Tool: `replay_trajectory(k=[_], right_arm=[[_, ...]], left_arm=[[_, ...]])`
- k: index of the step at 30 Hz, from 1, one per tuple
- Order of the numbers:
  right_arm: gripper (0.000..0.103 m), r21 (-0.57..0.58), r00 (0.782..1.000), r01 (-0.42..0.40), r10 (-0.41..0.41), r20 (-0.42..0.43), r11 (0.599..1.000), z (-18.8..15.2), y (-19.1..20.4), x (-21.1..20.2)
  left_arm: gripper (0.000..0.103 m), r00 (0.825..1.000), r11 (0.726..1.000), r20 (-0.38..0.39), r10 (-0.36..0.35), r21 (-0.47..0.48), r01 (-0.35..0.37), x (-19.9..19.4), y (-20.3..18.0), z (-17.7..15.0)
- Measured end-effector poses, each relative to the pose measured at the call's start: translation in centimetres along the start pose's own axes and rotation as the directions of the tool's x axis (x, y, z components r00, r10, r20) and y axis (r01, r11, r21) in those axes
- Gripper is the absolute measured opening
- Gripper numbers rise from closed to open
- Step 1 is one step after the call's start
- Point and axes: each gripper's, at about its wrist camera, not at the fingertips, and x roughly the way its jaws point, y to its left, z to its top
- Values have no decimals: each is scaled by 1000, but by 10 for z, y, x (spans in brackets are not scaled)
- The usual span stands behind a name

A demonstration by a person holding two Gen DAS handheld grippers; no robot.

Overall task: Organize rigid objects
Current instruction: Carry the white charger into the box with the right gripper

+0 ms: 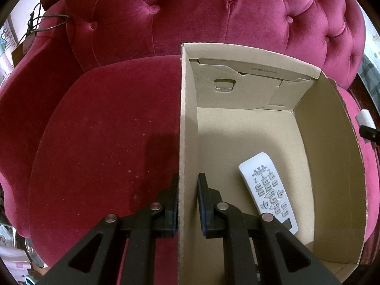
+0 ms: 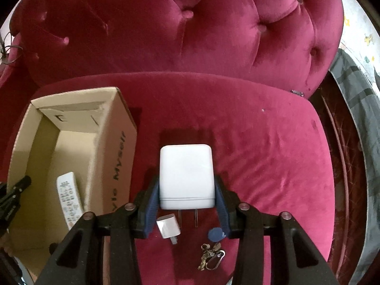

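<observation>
Left tongs pinch the box wall; right tongs seemingly clamp the white charger.

Black tongs, blue pads

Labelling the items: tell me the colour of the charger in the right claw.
White charger, seen best in the right wrist view.

White charger gripped, prongs rearward
</observation>
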Motion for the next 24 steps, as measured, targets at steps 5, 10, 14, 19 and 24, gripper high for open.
replay_trajectory(k=[5, 10, 14, 19, 24], right_arm=[[46, -12, 1000, -5, 5, 29, 1000, 4, 10, -24], [46, -29, 998, -20, 22, 62, 999, 7, 23, -46], [46, -44, 996, -36, 40, 85, 998, 9, 31, -58], [46, -64, 992, -61, 68, 106, 996, 12, 46, -70], [46, -92, 988, -92, 102, 113, 991, 11, 65, -74]], left_arm=[[14, 1000, 1000, 0, -3, -1, 3, 0, 1, 0], [14, 1000, 1000, 1, 3, 4, -3, 0, 1, 0], [14, 1000, 1000, -1, 2, 2, -2, 0, 1, 0], [14, 1000, 1000, -1, 0, 2, 0, 0, 1, 1], [14, 1000, 1000, -1, 0, 2, 0, -1, 1, 0]])
